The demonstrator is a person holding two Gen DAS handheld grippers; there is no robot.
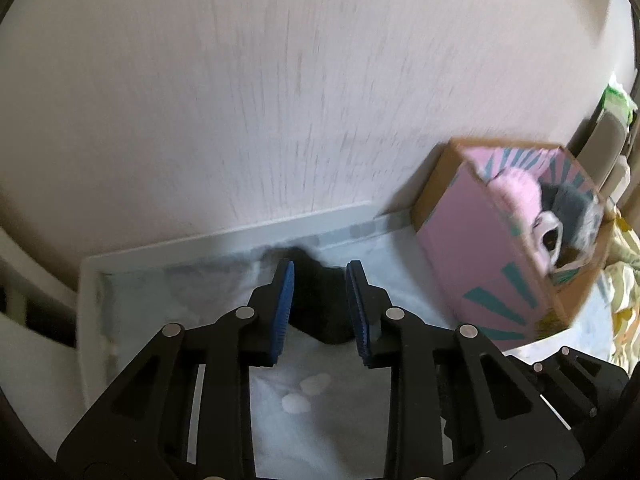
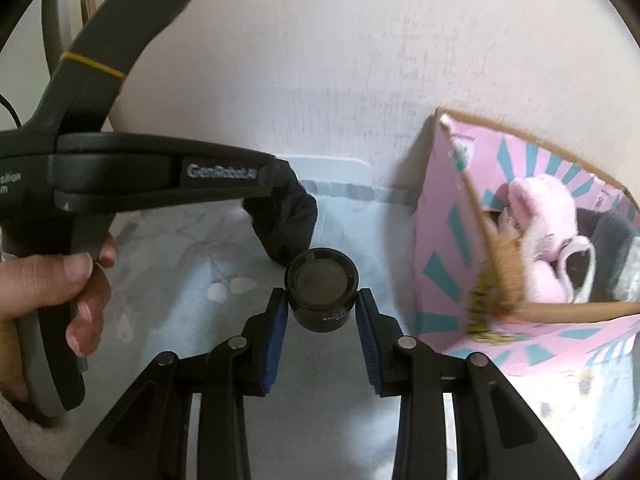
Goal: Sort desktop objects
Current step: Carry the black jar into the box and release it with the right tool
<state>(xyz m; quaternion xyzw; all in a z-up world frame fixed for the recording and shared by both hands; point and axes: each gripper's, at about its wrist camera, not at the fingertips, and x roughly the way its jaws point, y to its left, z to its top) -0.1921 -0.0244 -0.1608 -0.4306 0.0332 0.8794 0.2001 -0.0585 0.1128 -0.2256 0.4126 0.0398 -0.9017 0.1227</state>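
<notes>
My left gripper (image 1: 320, 276) holds a soft black pouch (image 1: 318, 304) between its blue pads above the pale table cover; the pouch also shows in the right wrist view (image 2: 286, 226), hanging from the left gripper's tip. My right gripper (image 2: 321, 300) is shut on a small black round jar (image 2: 321, 292), its lid facing the camera. A pink and teal cardboard box (image 2: 452, 248) stands at the right, open at the top, with a pink plush toy (image 2: 540, 208) and grey things inside. The box also shows in the left wrist view (image 1: 480, 256).
A white wall rises behind the table. The white table rim (image 1: 224, 236) runs along the back. A person's hand (image 2: 52, 292) grips the left gripper's handle. Two pale spots (image 1: 306, 392) mark the cover. A green packet (image 1: 618, 98) sits far right.
</notes>
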